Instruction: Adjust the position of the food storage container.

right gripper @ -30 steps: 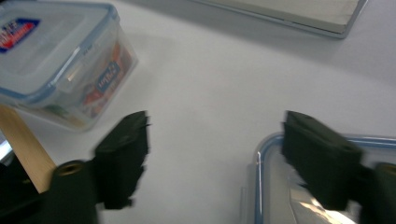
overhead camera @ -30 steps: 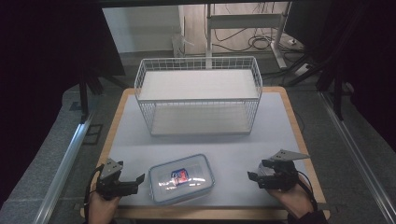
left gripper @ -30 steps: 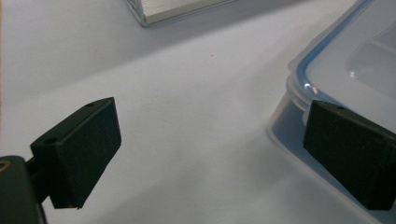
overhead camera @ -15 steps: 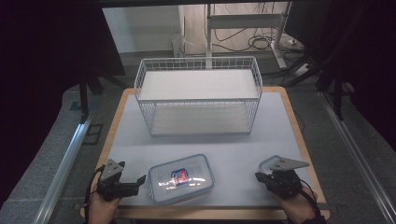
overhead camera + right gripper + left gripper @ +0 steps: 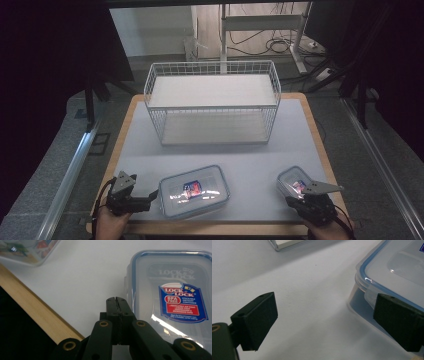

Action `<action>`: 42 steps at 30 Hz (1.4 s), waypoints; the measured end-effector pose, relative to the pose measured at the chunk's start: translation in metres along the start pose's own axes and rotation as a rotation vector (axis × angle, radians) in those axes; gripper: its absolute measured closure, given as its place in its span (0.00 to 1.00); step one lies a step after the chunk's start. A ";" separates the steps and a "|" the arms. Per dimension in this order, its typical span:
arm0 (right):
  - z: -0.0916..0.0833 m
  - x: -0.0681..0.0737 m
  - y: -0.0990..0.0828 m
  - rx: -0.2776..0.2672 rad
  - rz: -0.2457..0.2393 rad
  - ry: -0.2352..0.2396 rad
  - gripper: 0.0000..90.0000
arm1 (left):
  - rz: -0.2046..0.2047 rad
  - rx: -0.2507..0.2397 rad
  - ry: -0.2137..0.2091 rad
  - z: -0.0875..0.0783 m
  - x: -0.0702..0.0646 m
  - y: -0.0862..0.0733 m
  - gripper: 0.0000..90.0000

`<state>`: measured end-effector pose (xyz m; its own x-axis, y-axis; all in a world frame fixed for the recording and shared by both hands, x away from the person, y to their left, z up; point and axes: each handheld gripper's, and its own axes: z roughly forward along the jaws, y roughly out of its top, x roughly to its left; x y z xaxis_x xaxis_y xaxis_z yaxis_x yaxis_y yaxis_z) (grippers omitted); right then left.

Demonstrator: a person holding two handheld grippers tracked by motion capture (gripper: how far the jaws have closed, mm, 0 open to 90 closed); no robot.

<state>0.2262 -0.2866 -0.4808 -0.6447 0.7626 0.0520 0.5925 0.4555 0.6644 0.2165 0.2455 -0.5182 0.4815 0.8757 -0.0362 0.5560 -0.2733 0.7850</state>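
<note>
A large clear food container (image 5: pixel 194 191) with a blue-sealed lid lies near the table's front edge. My left gripper (image 5: pixel 151 198) stands open just to its left. In the left gripper view its jaws (image 5: pixel 324 322) are wide apart, and the right one sits beside the large container's (image 5: pixel 394 267) lid corner. A small clear container (image 5: pixel 295 182) with a blue and red label lies at the front right. My right gripper (image 5: pixel 292 201) rests just in front of it, its jaws (image 5: pixel 116 300) pressed together with nothing between them. The small container (image 5: pixel 172 297) lies beside them.
A white wire basket (image 5: pixel 212 102) stands at the back middle of the white mat (image 5: pixel 300 145). The table's wooden front edge (image 5: pixel 37 315) runs close to my right gripper, with dark floor beyond. Metal rails flank the table on both sides.
My right gripper has shut and drawn back toward the near right edge, so the small container now shows. The left gripper has stayed put.
</note>
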 end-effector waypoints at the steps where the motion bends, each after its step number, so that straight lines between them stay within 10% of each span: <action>1: 0.000 -0.001 0.000 -0.004 0.008 0.003 1.00 | -0.002 0.000 -0.002 0.000 0.000 0.000 0.06; 29: 0.025 -0.046 0.029 -0.023 0.035 -0.107 1.00 | -0.072 0.035 -0.004 0.002 0.008 -0.003 0.07; 34: 0.024 -0.043 0.028 -0.035 0.026 -0.097 1.00 | -0.071 0.042 -0.088 -0.006 0.008 -0.003 0.05; 42: 0.023 -0.030 0.029 -0.062 0.001 -0.064 1.00 | -0.022 0.069 -0.136 -0.013 -0.008 -0.006 0.53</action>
<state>0.2738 -0.2860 -0.4802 -0.6109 0.7917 0.0067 0.5607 0.4266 0.7097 0.2010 0.2453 -0.5146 0.5535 0.8211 -0.1395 0.6105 -0.2860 0.7386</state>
